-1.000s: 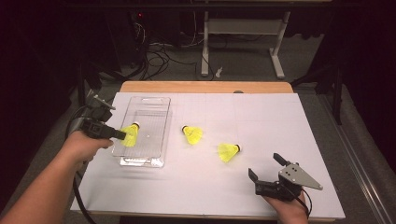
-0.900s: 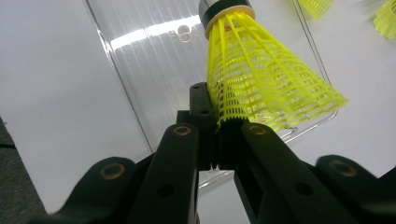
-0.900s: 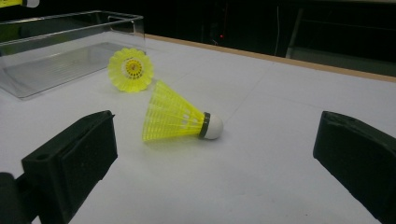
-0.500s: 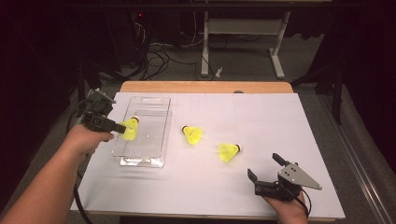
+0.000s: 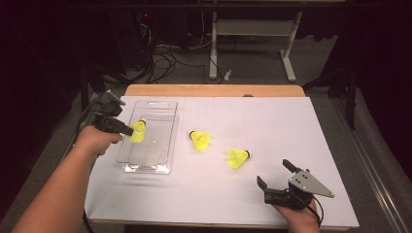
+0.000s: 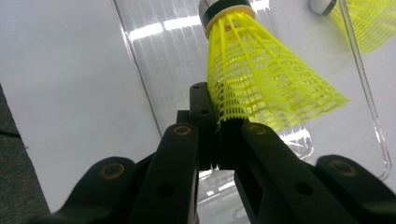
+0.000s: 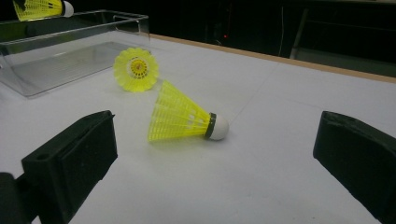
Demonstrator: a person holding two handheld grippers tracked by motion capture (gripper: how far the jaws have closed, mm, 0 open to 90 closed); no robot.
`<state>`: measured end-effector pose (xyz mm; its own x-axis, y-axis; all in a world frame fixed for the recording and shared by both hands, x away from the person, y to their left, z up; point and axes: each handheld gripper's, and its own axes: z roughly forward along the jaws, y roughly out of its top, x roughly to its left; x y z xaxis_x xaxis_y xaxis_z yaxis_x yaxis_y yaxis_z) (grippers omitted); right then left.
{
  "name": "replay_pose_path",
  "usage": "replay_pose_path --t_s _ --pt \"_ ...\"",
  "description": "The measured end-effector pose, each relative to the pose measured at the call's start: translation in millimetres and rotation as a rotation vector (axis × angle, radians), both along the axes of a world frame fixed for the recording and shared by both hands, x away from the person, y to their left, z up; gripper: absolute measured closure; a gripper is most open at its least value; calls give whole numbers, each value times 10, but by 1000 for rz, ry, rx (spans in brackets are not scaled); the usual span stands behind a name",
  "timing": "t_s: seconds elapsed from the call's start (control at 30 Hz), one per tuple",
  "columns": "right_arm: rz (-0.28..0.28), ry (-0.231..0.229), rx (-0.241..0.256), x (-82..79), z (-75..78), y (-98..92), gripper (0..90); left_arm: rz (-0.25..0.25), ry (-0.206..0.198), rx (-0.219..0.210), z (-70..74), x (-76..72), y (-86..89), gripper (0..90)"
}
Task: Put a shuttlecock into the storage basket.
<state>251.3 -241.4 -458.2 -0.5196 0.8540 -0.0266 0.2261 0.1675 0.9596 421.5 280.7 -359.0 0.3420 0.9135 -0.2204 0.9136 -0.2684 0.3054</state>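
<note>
The table [image 5: 272, 111] carries a white sheet over a wooden top that shows along the far edge; on it lie a clear plastic tray [image 5: 150, 167] at the left and two yellow shuttlecocks, one [image 5: 200, 140] mid-table, another [image 5: 237, 158] just right of it.

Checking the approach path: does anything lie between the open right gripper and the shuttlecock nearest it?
Nothing visible does. The right gripper is open, and bare white table separates it from the nearest shuttlecock, which lies on its side. The second loose shuttlecock and the clear tray sit beyond it.
</note>
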Motion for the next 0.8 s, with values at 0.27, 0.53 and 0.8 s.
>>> replay_pose_path --t_s 0.27,0.53,0.8 --pt "-2 3 1 10 -7 -8 1 -6 -4 21 89 60 -81 885" --pt "0 4 2 3 -7 -4 1 8 -4 31 164 127 -61 883" --pt "0 7 2 10 -19 -10 1 16 26 53 -24 209 -60 883"
